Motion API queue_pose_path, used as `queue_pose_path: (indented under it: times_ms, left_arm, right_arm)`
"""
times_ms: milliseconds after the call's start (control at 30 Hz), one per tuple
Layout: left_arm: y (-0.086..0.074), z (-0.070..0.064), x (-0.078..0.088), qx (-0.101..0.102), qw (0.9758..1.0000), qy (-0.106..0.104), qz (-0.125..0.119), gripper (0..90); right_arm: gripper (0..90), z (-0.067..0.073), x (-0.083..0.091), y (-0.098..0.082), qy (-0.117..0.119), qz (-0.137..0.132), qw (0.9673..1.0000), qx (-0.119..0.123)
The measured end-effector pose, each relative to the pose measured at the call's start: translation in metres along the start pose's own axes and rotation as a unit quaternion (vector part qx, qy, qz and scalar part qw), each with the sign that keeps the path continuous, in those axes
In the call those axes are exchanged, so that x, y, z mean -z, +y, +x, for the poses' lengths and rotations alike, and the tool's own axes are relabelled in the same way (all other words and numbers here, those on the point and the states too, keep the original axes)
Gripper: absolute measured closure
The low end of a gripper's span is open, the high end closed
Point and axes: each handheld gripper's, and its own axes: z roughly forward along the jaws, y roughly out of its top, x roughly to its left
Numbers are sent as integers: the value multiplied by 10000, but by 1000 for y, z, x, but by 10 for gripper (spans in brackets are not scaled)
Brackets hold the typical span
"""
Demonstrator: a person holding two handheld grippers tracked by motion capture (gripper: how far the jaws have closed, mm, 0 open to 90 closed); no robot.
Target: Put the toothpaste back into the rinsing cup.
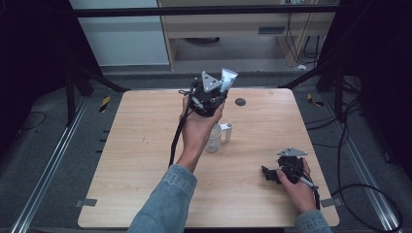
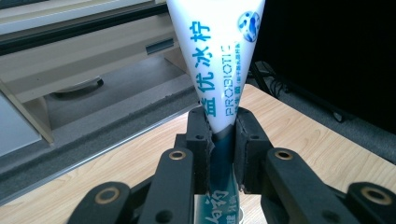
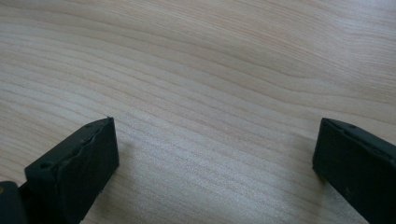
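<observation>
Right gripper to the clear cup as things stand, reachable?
Probably yes. The right gripper rests open on the table, with bare wood between it and the clear cup; the left forearm lies along the cup's far side.

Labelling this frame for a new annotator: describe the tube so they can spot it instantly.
Start at the wooden table; above its far middle, the left gripper is raised, shut on a toothpaste tube. It sticks up, flat crimped end on top, white with blue lettering including "PROBIOTIC". The clear cup below stands on the table and is see-through, not printed.
</observation>
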Motion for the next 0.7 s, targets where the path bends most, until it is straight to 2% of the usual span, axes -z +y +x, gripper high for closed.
queue_pose_path:
  times_ms: [33, 233, 400, 700]
  left_arm:
    - [-2, 1, -1, 25, 10000, 7, -57, 779]
    - [-5, 4, -4, 47, 10000, 52, 7, 779]
    - [-7, 3, -3, 60, 9998, 51, -156, 779]
    - [-14, 3, -7, 93, 9997, 61, -239, 778]
  right_arm:
    - [5, 0, 0, 0, -1, 0, 10000, 1]
    - [6, 0, 0, 0, 5, -5, 10000, -7]
    - [5, 0, 0, 0, 5, -8, 10000, -6]
    - [5, 0, 0, 0, 4, -7, 10000, -6]
